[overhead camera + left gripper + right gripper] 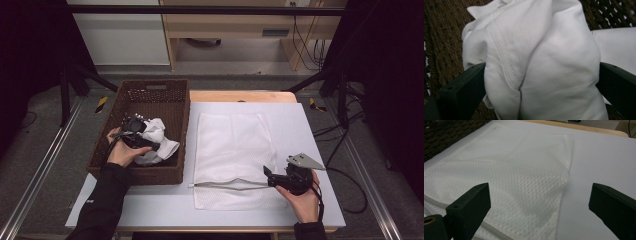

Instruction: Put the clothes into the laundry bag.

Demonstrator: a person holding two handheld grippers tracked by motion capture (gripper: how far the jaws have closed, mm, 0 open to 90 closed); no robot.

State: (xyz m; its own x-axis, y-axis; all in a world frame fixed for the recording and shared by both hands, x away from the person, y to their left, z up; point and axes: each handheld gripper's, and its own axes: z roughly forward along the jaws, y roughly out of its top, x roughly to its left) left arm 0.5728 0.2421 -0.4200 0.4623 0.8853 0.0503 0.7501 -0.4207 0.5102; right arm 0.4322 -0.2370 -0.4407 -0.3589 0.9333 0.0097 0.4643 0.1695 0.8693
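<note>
Your left gripper (134, 131) sits inside the wicker basket (150, 92), jaws spread wide around the bunched white cloth (536, 62); whether the pads actually press it is hard to judge. Your right gripper (270, 175) rests by the mesh laundry bag (511, 177) on the table (310, 125), jaws spread, holding nothing.
</note>
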